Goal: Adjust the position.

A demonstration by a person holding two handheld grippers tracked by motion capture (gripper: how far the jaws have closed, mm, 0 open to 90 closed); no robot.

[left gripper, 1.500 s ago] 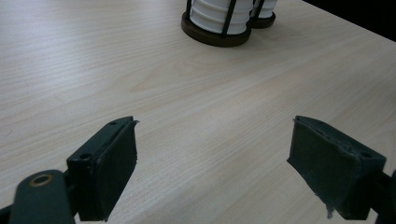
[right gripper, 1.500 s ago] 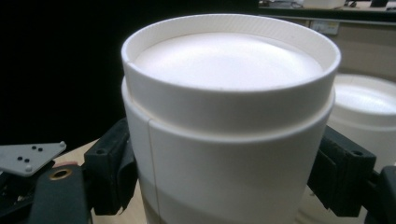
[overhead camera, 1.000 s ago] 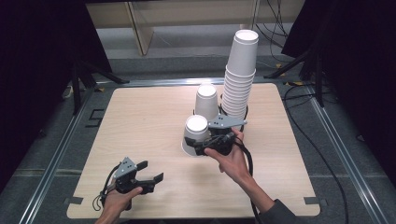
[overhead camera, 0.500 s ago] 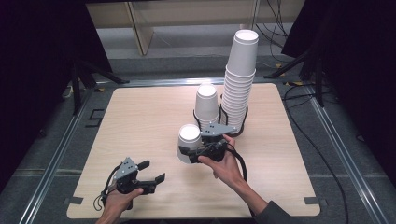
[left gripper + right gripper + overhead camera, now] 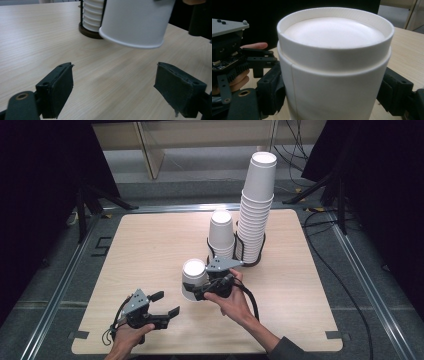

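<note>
An upside-down white paper cup (image 5: 194,275) hangs just above the wooden table (image 5: 150,245), slightly tilted. My right gripper (image 5: 193,293) is shut on its sides, a black jaw pressed against each flank in the right gripper view (image 5: 332,97). In that view the cup (image 5: 334,62) is close up, its recessed base on top. My left gripper (image 5: 166,304) rests near the table's front left, open with nothing between its pads (image 5: 113,82). From the left gripper view the cup's rim (image 5: 135,25) floats ahead, clear of the wood.
A tall stack of white cups (image 5: 257,205) and a shorter stack (image 5: 221,232) stand in a black wire holder (image 5: 251,260) at the table's back right. The holder's base and the stacked cups (image 5: 91,17) lie beyond the held cup. Dark floor and cables surround the table.
My right gripper has carried the cup left and toward the table's front, away from the holder, and lowered it. The left gripper has stayed where it was.
</note>
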